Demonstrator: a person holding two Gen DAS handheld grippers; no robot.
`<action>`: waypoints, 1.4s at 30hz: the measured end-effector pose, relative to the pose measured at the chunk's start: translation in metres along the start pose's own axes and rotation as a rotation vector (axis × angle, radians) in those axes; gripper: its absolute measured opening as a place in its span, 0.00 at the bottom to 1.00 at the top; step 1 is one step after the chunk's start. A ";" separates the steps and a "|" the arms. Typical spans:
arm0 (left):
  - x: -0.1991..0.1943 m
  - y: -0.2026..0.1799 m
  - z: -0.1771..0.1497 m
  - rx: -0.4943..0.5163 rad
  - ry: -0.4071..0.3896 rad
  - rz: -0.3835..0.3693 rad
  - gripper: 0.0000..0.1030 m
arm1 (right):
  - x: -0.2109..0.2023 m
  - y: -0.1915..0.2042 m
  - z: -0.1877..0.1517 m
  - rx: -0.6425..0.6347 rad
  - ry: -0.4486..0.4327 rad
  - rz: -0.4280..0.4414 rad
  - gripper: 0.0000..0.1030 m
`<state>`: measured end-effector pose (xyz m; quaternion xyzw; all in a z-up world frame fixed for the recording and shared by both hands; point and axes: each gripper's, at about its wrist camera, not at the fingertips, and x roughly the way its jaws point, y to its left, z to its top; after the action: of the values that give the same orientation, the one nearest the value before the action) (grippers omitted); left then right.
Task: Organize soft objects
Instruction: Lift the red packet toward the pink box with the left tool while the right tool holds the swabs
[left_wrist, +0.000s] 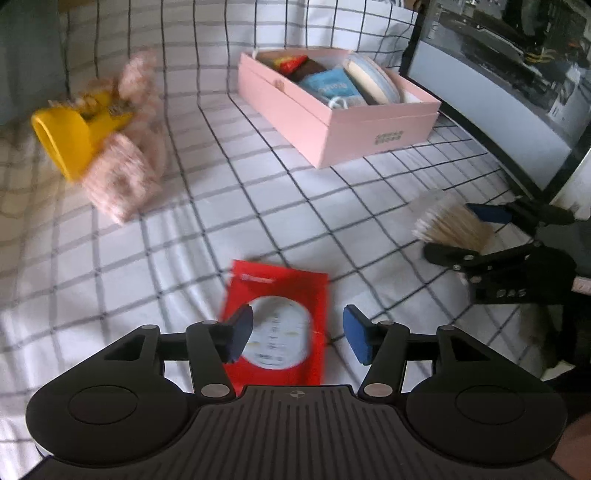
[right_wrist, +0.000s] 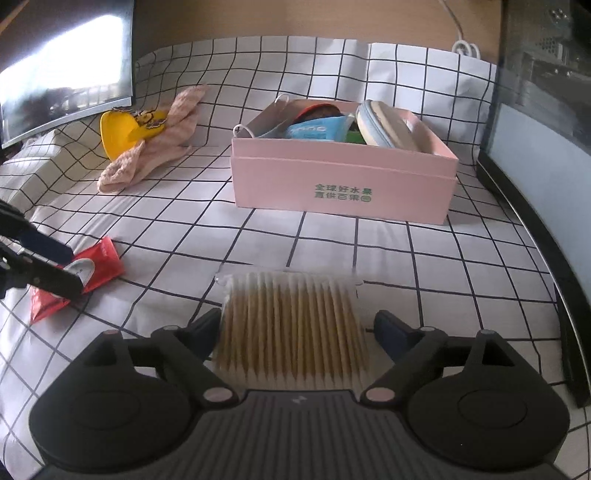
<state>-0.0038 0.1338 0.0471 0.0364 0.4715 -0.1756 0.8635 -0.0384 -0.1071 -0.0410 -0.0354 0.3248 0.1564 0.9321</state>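
Lower centre, the left gripper (left_wrist: 297, 334) hangs released over a red wipes packet (left_wrist: 280, 325) — the right gripper (right_wrist: 295, 332) straddles a cotton swab pack (right_wrist: 291, 328), grasp unclear.

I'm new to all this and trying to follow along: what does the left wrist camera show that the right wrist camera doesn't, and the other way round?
Only the left wrist view shows the round window on the red packet, lying between the open left gripper.

Only the right wrist view shows the green lettering on the pink box, a face mask hanging over its rim, and a white cable.

Both show the cotton swab pack in the right gripper, the pink sock and the yellow item.
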 end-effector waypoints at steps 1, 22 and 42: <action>-0.001 0.003 -0.001 -0.001 0.006 0.011 0.56 | 0.000 0.000 0.000 0.001 0.000 0.001 0.87; 0.013 0.006 0.001 0.002 0.066 0.026 0.80 | 0.004 -0.001 0.002 -0.004 0.006 0.014 0.94; 0.010 -0.004 0.002 0.002 0.078 0.079 0.59 | -0.002 0.000 0.010 -0.055 0.077 0.067 0.71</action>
<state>0.0012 0.1270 0.0407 0.0629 0.5028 -0.1403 0.8506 -0.0343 -0.1058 -0.0315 -0.0560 0.3571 0.1949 0.9118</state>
